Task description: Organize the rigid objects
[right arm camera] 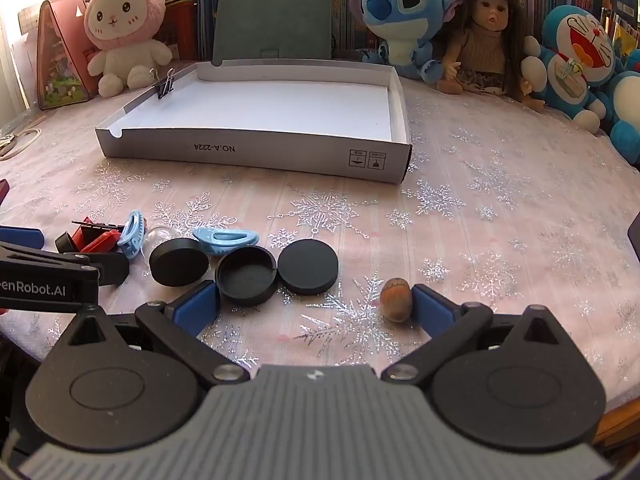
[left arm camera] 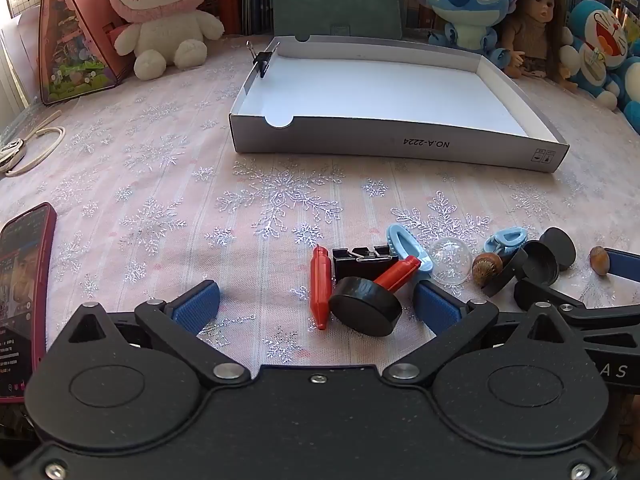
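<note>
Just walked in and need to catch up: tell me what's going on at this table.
A person holds a claw in each hand over a pile of small items. Both claws are open and hold nothing: the left claw hovers by a red clip and a black round lid, the right claw has an acorn beside its right finger. The white box holds nothing yet; only a binder clip sits on its wall.

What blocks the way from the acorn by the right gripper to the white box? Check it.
Nothing visible does. The acorn lies on the tablecloth just inside the open right gripper, beside its right finger. Between it and the white box there is only bare cloth; the black lids sit off to the left.
</note>
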`<state>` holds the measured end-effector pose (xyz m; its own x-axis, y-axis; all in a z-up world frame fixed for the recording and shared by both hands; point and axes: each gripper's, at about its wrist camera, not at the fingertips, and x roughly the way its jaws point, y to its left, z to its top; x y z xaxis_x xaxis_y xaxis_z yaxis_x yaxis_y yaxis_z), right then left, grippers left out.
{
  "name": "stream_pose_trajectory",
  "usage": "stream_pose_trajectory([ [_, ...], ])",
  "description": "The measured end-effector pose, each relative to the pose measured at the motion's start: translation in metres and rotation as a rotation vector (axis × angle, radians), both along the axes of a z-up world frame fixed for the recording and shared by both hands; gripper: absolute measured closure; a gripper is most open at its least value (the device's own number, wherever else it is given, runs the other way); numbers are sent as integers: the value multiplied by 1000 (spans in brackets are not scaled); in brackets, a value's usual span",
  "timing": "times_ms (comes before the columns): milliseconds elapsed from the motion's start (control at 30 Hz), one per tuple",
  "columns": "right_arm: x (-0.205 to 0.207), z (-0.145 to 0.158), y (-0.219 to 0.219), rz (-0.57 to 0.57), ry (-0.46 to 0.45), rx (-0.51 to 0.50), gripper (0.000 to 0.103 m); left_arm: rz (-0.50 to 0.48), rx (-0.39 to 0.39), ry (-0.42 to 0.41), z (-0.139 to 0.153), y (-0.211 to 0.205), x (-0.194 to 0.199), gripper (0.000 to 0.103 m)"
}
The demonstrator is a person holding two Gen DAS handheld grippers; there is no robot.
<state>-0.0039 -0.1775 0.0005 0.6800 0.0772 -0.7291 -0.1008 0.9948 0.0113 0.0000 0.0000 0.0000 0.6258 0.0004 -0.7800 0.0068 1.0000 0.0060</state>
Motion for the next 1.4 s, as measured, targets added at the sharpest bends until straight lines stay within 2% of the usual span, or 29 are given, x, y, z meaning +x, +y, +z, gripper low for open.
stream_pose_trajectory([
  [1400, -1, -3, 0, -1, -2, 0, 0, 0, 0, -11, 1, 0, -3, 0],
])
